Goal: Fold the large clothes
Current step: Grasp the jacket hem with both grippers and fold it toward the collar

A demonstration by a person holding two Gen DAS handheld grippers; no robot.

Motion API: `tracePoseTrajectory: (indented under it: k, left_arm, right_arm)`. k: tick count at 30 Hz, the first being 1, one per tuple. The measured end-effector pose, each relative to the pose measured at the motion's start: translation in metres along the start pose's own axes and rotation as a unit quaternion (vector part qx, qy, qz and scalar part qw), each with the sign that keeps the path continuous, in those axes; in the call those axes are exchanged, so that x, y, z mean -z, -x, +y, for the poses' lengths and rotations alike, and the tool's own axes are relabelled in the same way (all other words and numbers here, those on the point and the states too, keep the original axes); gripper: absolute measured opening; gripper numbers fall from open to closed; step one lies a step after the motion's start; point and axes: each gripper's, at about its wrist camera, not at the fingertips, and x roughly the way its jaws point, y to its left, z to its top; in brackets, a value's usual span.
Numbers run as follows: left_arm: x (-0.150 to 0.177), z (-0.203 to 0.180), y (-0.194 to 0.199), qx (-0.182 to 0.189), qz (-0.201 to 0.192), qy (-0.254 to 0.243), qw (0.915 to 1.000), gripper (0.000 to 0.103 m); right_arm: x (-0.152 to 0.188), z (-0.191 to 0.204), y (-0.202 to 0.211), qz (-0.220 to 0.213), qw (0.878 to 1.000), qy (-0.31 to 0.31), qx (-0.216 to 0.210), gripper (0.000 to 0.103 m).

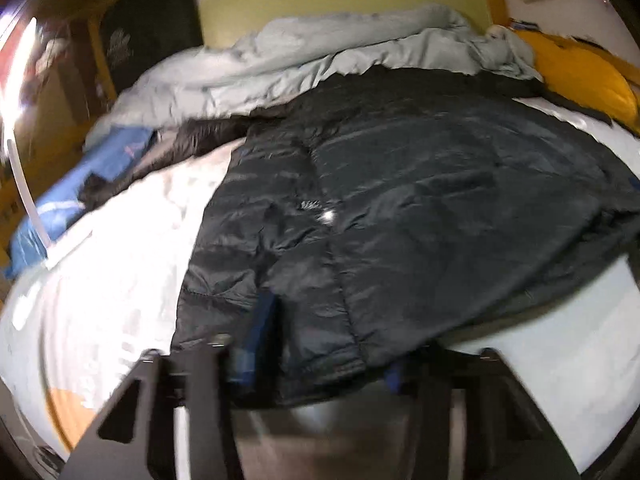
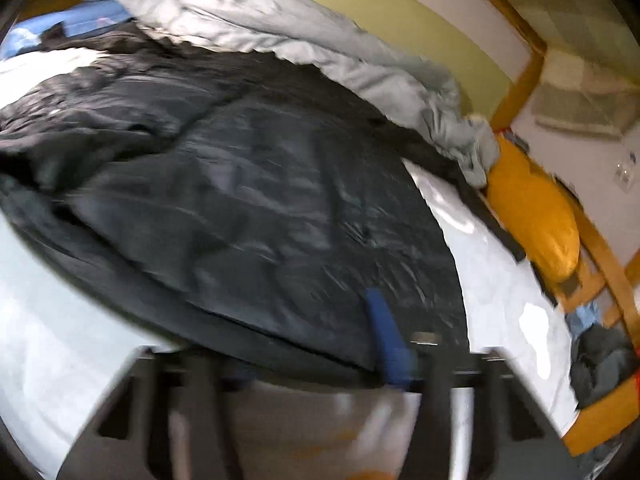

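A large black puffer jacket (image 1: 400,200) (image 2: 240,200) lies spread over a white bed sheet (image 1: 120,260) (image 2: 500,280), with its hem toward me. In the left wrist view, my left gripper (image 1: 322,368) is at the near hem. One blue pad (image 1: 256,332) lies on top of the fabric, and the hem fills the gap between the jaws. In the right wrist view, my right gripper (image 2: 316,364) holds the hem further along. Its blue pad (image 2: 384,332) presses on top of the jacket, and the other finger is hidden under the fabric. Both views are motion-blurred.
A crumpled grey duvet (image 1: 320,52) (image 2: 280,32) is bunched along the far side against a green wall. A yellow pillow (image 1: 580,76) (image 2: 536,216) rests by the wooden bed frame (image 2: 600,412) at right. A blue garment (image 1: 60,208) (image 2: 92,16) lies at left.
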Motion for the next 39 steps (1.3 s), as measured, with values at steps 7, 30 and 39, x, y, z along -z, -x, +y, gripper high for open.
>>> tracePoseTrajectory:
  k: [7, 30, 39]
  left_arm:
    - [-0.002, 0.001, 0.035, 0.008, -0.028, 0.003, 0.9996, 0.008]
    - [-0.084, 0.043, 0.001, 0.065, 0.056, 0.025, 0.996, 0.008]
    - [-0.09, 0.046, -0.022, 0.05, -0.034, 0.02, 0.998, 0.085]
  right_arm:
    - [0.001, -0.025, 0.016, -0.018, 0.997, -0.057, -0.039, 0.002]
    - [-0.097, -0.046, -0.001, -0.017, 0.993, -0.032, -0.108, 0.007]
    - [-0.08, -0.064, -0.047, -0.018, 0.993, -0.077, -0.088, 0.077]
